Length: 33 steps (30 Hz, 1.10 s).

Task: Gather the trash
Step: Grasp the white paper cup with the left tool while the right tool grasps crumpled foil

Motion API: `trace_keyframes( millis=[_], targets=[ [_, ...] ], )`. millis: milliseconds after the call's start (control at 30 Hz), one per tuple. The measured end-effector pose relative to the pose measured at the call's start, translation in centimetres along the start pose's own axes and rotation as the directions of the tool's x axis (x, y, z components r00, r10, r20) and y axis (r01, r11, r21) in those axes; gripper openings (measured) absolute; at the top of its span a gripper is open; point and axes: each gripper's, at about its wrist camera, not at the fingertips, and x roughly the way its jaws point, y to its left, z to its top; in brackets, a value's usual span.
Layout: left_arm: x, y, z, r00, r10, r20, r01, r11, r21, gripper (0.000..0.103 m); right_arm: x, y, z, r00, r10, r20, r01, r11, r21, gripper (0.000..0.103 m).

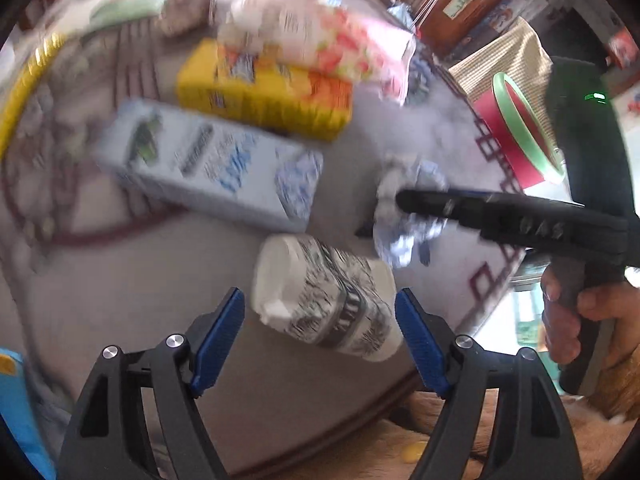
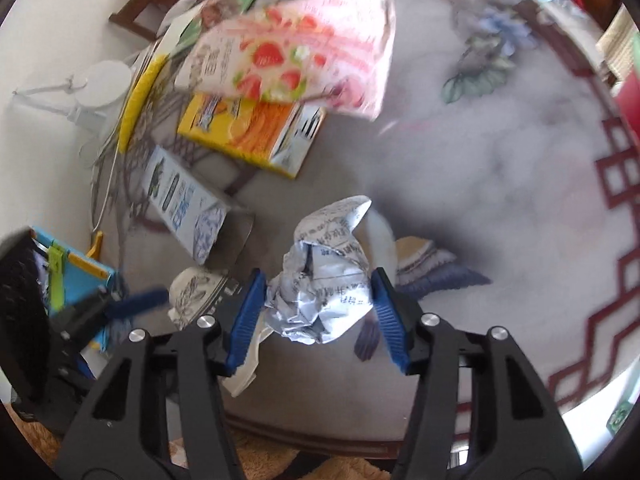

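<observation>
blue-padded fingers frame the bottom of both wrist views. in the right wrist view, the right gripper (image 2: 318, 308) is seen with a crumpled paper wrapper (image 2: 324, 280) lodged between its pads; the jaws are only partly drawn in, and both pads appear to touch the wad, so it is judged as gripped, though loosely. in the left wrist view, the left gripper (image 1: 320, 340) is held with its jaws spread wide and nothing between them, aimed at a white cup (image 1: 328, 292) lying on its side at about 12 o'clock from the fingertips.

the remaining trash lies on the round table (image 1: 140, 300): a pale blue carton (image 1: 212, 168) at 11 o'clock, a yellow box (image 1: 264, 88) beyond it, and a pink strawberry packet (image 1: 328, 40) resting on the box. a red bin with a green rim (image 1: 524, 132) is seen at 2 o'clock, past the table edge.

for the step in hand, the wad would be better squeezed fully before it is carried, since crushed paper can slip from a loose hold; a route to the bin clear of the cup is advised.

the right gripper is reached in level from 3 o'clock in the left view, its handle grasped by the person's hand (image 1: 576, 312). the left one is tilted down toward the cup. both views are motion-blurred.
</observation>
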Motion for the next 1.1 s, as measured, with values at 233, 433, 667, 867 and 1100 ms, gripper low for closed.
trace_keyframes(
  millis=[233,433,667,867,1100],
  targets=[
    [1.6,1.4,-0.1,0.997,-0.065,-0.037,0.061,0.995,-0.085,0.067,-2.5,-0.2,0.5,0.996,-0.023,0.09,0.02,0.999,0.034,0.052],
    [0.9,2.2,0.7,0.995,-0.094,0.019,0.096,0.986,-0.133,0.047,-3.5,0.1,0.7,0.992,-0.024,0.128,0.019,0.999,0.043,0.053],
    [0.3,2.4,2.4,0.997,-0.05,0.054,0.058,0.984,-0.168,0.043,-4.2,0.7,1.2,0.987,-0.036,0.159,0.03,0.999,0.041,0.053],
    [-0.3,2.4,1.1,0.999,-0.043,0.026,0.047,0.984,-0.169,0.075,-4.5,0.4,1.1,0.985,-0.042,0.169,0.035,0.998,0.046,0.054],
    [2.6,2.2,0.4,0.995,-0.091,-0.032,0.081,0.971,-0.224,0.065,-4.3,0.4,1.0,0.986,-0.038,0.162,0.031,0.999,0.044,0.054]
  ],
)
